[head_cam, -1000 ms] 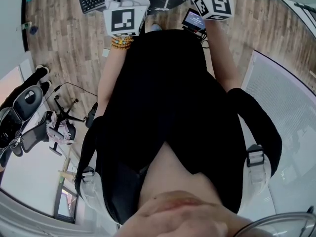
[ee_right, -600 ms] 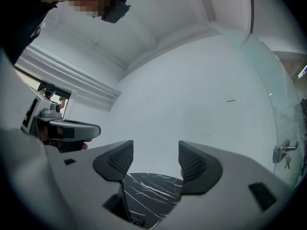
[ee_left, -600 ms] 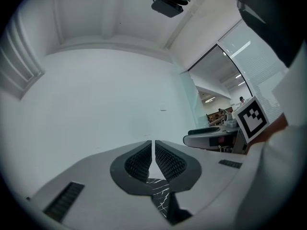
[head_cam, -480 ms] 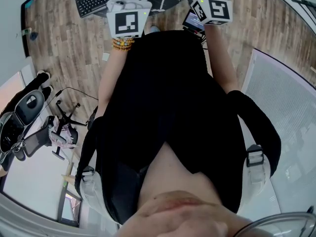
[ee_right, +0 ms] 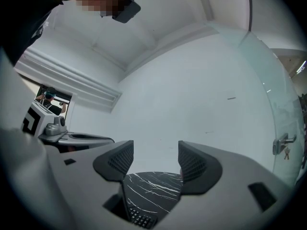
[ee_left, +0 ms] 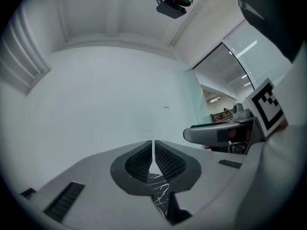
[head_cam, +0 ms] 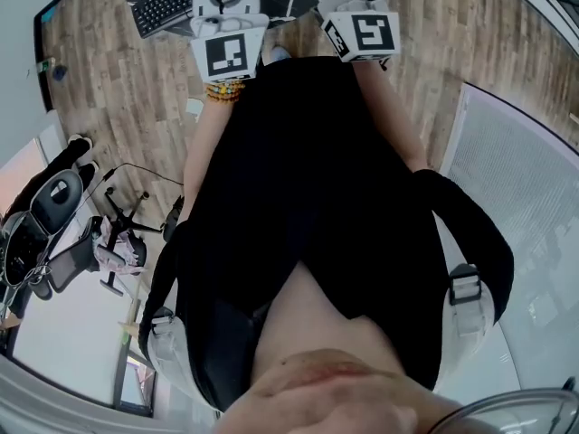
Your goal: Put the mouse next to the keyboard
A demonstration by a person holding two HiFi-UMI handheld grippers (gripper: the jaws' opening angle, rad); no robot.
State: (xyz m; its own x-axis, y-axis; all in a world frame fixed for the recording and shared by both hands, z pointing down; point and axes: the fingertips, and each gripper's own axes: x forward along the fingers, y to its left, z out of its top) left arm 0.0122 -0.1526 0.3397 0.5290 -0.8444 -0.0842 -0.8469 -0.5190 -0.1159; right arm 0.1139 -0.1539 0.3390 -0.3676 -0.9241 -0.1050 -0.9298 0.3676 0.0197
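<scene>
You moved the right gripper [ee_right: 156,150] inward toward the keyboard [head_cam: 170,0], jaws apart and empty. The left gripper [ee_left: 153,145] stayed closed on nothing. No mouse showed, so pickup remained pending.

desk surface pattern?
The table top is black with thin white marble-like veins, clearest in the right gripper view.

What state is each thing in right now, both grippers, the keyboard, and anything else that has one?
Left gripper, shut, nothing between its jaws.
Right gripper, open and empty, above the tabletop.
Keyboard, lying flat on the black marbled tabletop.
Mouse, cannot be made out in any view, so not yet seen beside the keyboard.
</scene>
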